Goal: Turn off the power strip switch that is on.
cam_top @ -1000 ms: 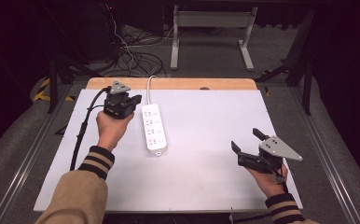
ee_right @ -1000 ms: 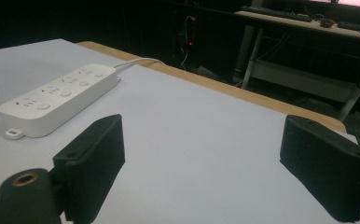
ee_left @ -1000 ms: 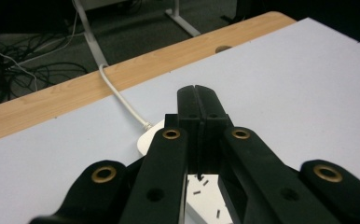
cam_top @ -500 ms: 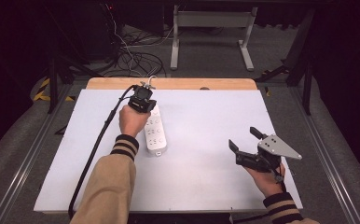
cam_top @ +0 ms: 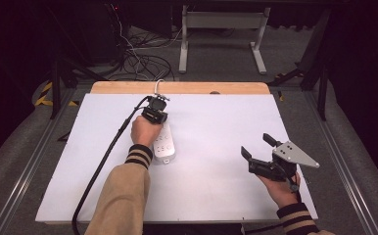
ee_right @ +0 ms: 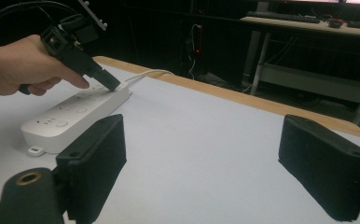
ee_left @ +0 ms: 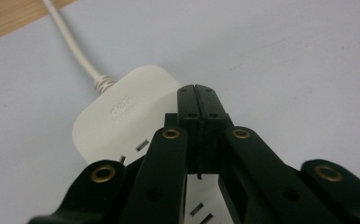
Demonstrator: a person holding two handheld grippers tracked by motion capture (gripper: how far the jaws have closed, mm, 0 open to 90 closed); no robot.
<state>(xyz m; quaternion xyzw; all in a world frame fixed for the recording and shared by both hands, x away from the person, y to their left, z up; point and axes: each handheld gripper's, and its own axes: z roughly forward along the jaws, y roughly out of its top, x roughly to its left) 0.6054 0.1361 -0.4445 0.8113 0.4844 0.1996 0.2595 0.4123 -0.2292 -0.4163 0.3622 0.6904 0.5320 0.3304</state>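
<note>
A: Where's the power strip (cam_top: 164,142)?
B: Left-centre of the high view, lying flat on the white table (cam_top: 216,196), long axis running up-down in frame. Its cord (cam_top: 157,85) leaves the top end, goes over the wooden edge at the back.

A: Left tool (cam_top: 155,110)?
B: Jaws pressed together, nothing btwn them. In the left gripper view the closed tip (ee_left: 197,100) sits over the strip's cord end (ee_left: 127,109), near the printed logo; sockets visible just below. Looks like it's touching or just abt touching the top face, can't tell which. From the right gripper view, the tip (ee_right: 109,84) angles down onto the far end of the strip (ee_right: 71,116).

A: So pressing smth?
B: My guess: going for a switch or button at that end w/ the closed tip. Can't see an actual button under it, the jaws hide that spot.

A: Right tool (cam_top: 258,147)?
B: Spread wide, empty, lower right of the high view, well apart from the strip. Idle, I'd say.

A: Progress?
B: Approach looks done, tip is on target. Left, as far as I can judge: the push itself, then lifting off. No light or indicator visible to say it's been toggled.
</note>
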